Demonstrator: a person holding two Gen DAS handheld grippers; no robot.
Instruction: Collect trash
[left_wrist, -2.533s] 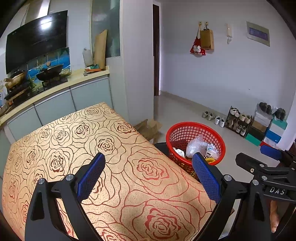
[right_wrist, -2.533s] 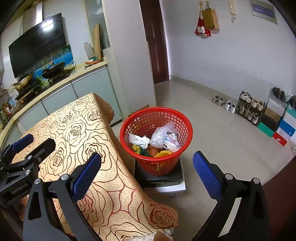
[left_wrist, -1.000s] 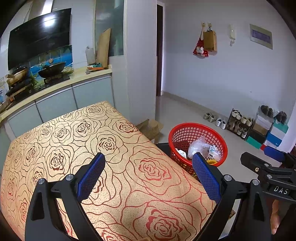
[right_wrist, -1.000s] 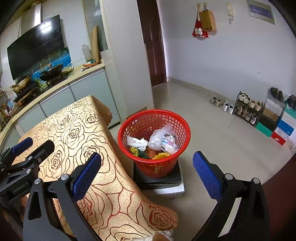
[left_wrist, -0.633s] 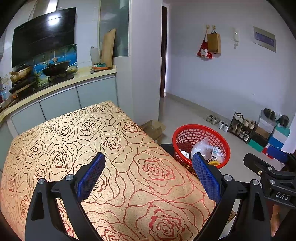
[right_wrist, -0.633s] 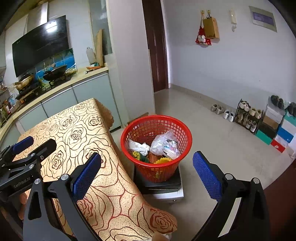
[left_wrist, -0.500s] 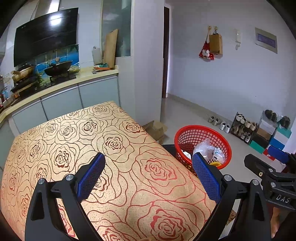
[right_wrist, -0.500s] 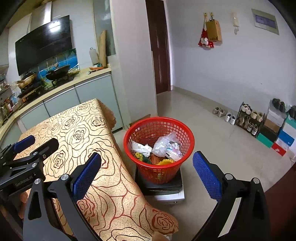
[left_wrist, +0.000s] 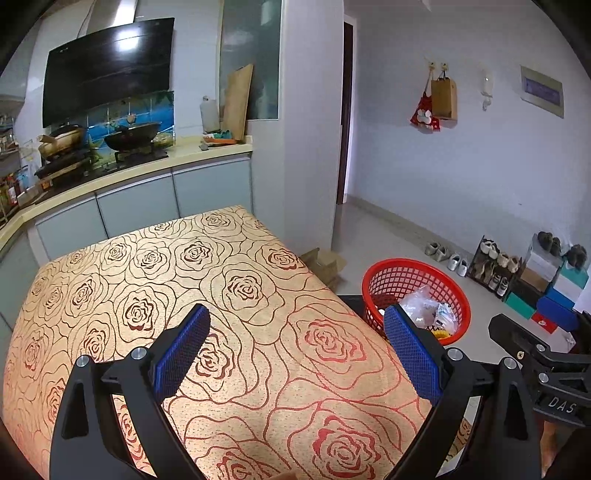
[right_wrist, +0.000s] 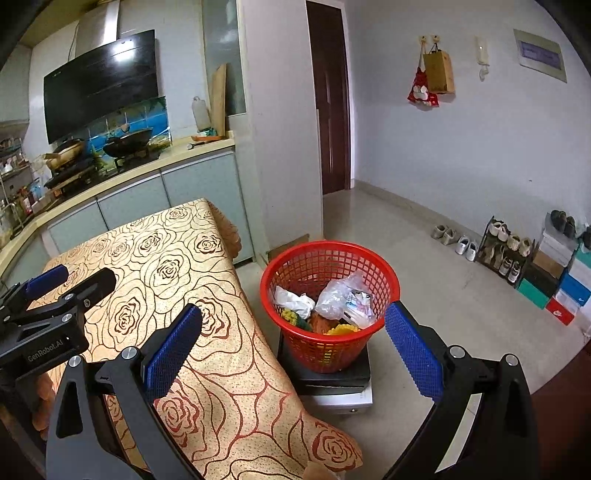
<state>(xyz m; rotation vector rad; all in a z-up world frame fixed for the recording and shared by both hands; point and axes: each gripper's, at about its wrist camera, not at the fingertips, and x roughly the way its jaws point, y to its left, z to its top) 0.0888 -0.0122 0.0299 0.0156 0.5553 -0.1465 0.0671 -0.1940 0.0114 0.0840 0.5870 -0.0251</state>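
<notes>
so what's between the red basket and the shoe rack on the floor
In the right wrist view, only bare floor tile lies between the red basket and the shoe rack; a few loose shoes sit just left of the rack.
</notes>
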